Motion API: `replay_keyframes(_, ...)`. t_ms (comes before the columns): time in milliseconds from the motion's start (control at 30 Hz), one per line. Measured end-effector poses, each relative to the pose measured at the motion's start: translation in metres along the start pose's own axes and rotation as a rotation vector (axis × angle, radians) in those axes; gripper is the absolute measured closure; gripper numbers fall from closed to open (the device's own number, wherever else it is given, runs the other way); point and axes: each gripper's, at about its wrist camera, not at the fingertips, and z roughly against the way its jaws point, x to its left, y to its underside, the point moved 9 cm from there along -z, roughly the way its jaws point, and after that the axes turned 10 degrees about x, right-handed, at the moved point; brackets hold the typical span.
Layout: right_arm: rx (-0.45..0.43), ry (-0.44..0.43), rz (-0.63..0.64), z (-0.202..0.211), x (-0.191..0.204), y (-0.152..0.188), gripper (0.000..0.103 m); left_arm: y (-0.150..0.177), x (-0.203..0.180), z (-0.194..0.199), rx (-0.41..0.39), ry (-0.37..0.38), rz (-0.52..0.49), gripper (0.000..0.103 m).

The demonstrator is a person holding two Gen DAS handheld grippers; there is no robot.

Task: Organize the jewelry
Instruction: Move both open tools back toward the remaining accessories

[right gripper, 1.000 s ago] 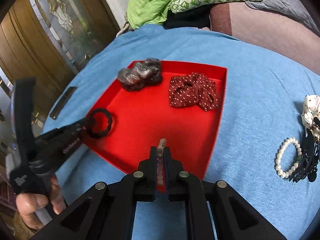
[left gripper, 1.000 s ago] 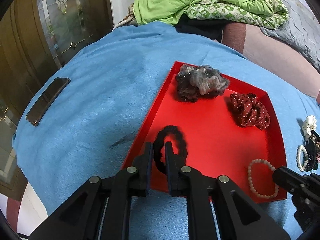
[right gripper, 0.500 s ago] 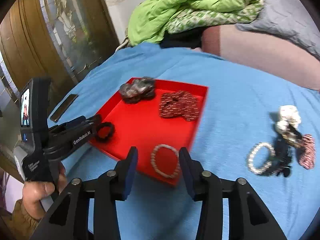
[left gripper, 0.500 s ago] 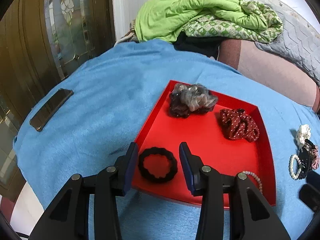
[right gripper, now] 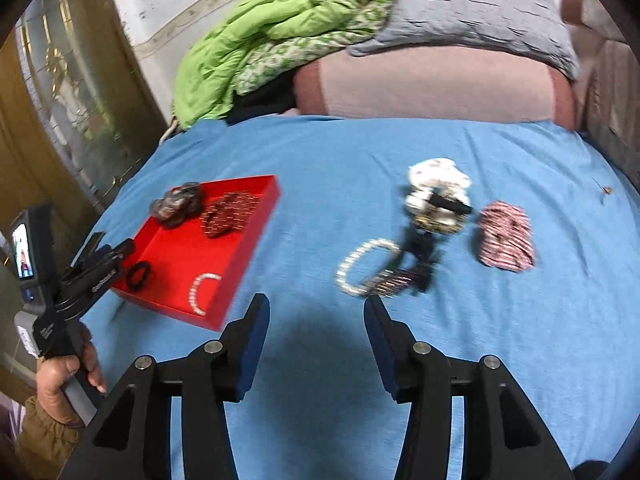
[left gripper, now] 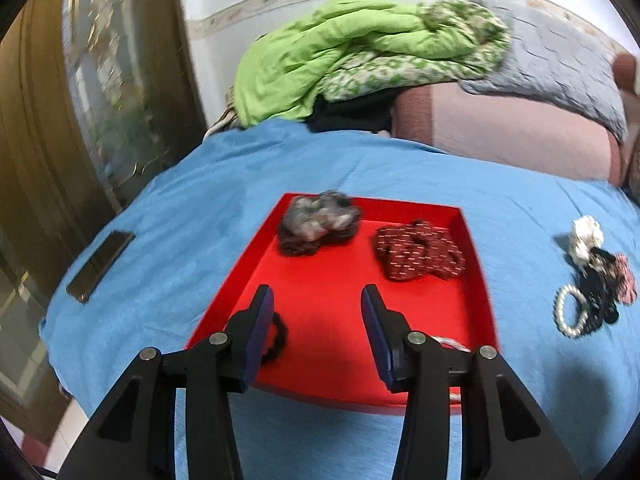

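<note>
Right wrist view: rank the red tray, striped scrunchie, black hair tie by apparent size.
1. red tray
2. striped scrunchie
3. black hair tie
The gaps look large enough that fisheye distortion should not change the order.

Bare blue cloth lies open between the shallow red tray on the left and the clustered loose bracelets and hair ties on the right. The tray's centre is bare; scrunchies crowd its far side.
</note>
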Motion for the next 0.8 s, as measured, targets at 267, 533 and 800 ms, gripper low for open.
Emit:
replay_keyframes(267, -0.025, 0.045, -0.031, 0.017, -0.054, 0.008, 0.049, -0.007, -0.042, 0.039, -0.028, 0.064, -0.079, 0.052)
replay_keyframes(533, -0.031, 0.088, -0.133, 0.02, -0.12, 0.008, 0.049, -0.017, -0.101, 0.065, -0.04, 0.161, -0.19, 0.047)
replay_keyframes(800, -0.03, 0.129, -0.188, 0.007, -0.164, -0.002, 0.049, -0.011, -0.172, 0.048, 0.106, 0.319, -0.253, 0.047)
